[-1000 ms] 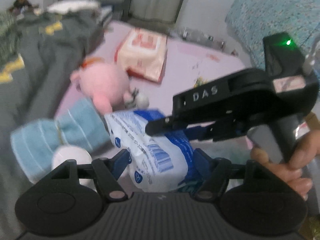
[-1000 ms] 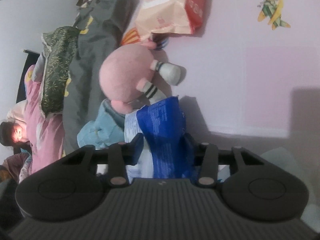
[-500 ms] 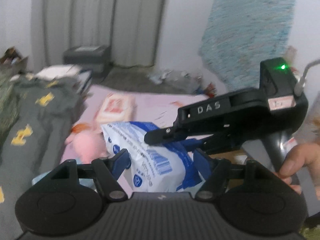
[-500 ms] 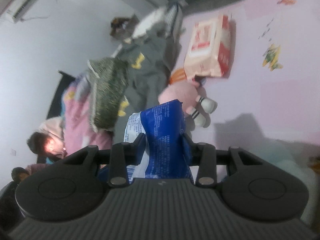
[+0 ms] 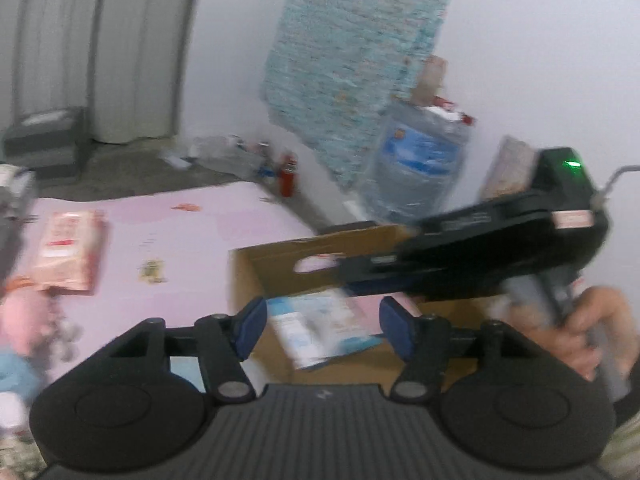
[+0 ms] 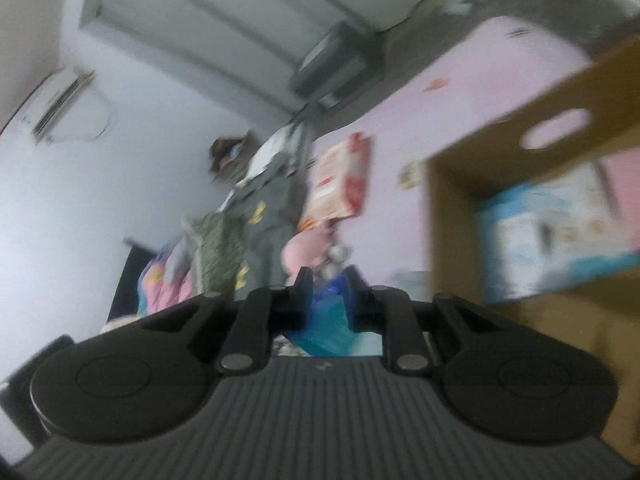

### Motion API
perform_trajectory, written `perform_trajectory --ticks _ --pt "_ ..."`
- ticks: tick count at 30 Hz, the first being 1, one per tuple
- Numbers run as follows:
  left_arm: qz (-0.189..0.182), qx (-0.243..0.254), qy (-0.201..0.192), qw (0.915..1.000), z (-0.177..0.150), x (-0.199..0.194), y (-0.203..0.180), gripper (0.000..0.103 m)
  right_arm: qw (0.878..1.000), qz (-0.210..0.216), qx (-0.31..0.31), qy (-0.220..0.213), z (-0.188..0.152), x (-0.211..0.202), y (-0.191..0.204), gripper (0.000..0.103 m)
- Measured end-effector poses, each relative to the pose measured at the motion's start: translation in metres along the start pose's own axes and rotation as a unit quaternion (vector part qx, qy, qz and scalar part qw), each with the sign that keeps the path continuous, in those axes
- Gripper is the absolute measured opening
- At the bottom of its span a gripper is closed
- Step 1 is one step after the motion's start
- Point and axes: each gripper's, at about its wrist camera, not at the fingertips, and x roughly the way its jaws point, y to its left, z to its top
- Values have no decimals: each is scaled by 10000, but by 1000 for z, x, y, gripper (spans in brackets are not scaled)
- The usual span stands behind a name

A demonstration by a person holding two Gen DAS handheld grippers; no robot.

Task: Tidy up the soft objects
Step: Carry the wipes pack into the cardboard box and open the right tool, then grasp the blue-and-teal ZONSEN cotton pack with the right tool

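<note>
Right tongs (image 6: 327, 300) pinched nearly closed on the blue pack (image 6: 325, 322); left tongs (image 5: 322, 330) open, empty, jaws just narrowed. I'd release low inside the cardboard box (image 5: 256, 276).

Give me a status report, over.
Left gripper open, empty, jaws just narrowed. Right gripper just closed, pinching blue pack. Cardboard box beside it, light-blue pack inside; nothing blocking.

The left wrist view looks steeply down, close over the box (image 5: 248, 276), toward the far wall. The right wrist view, rolled sideways and blurred, seemingly faces the same box (image 6: 452, 216) and mat (image 6: 492, 64).
</note>
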Motion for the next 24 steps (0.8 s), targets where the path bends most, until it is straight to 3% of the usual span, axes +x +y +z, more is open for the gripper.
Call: perform_trajectory --ticks 5,11,17,24 --pt "705 -416 -43 9966 -23 -30 56 67 9998 -63 -95 150 -5 9 -8 17" --pt "1352 -1066 41 9851 -58 -53 121 65 9957 -12 -445 814 -7 84 31 18" --pt "1421 -1627 257 9760 -86 -42 177 60 9854 -258 -865 1441 -13 167 74 24" --pt "1254 -1691 638 9755 -94 -1 212 60 9655 -916 -959 2242 -28 269 93 49"
